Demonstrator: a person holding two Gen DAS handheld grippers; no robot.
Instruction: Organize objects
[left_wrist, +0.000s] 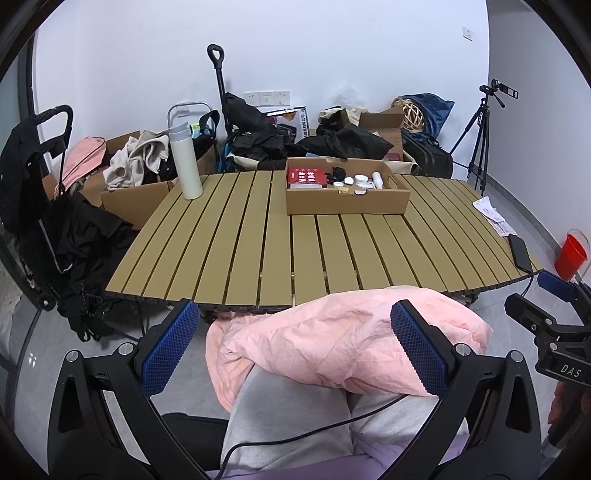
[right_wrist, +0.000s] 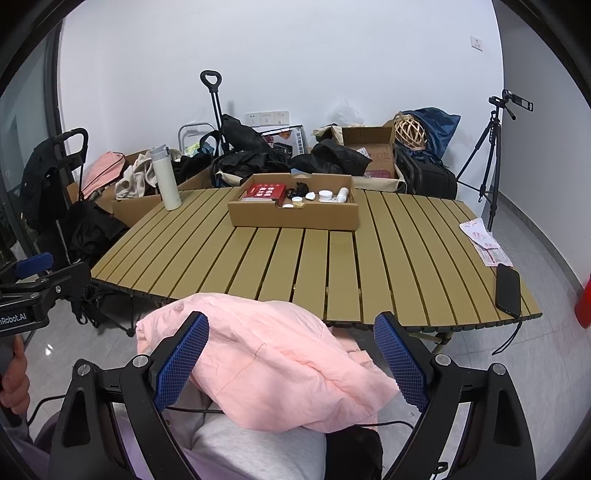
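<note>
A shallow cardboard box (left_wrist: 347, 203) (right_wrist: 291, 218) stands on the slatted tan table (left_wrist: 236, 243) (right_wrist: 399, 251). It holds a red packet (left_wrist: 306, 176) (right_wrist: 266, 192), a black item and several small white containers. A white bottle (left_wrist: 184, 162) (right_wrist: 165, 179) stands upright at the table's far left. A pink garment (left_wrist: 347, 343) (right_wrist: 266, 358) lies on the person's lap below the near table edge. My left gripper (left_wrist: 295, 350) is open and empty above the lap. My right gripper (right_wrist: 291, 362) is open and empty, with the pink garment behind and between its fingers.
A black phone (left_wrist: 520, 252) (right_wrist: 509, 290) and paper packets (left_wrist: 493, 216) (right_wrist: 484, 240) lie at the table's right edge. Boxes, bags, clothes and a cart crowd the floor behind and to the left. A tripod (left_wrist: 480, 140) (right_wrist: 491, 158) stands at right, a red bucket (left_wrist: 570, 254) beside it.
</note>
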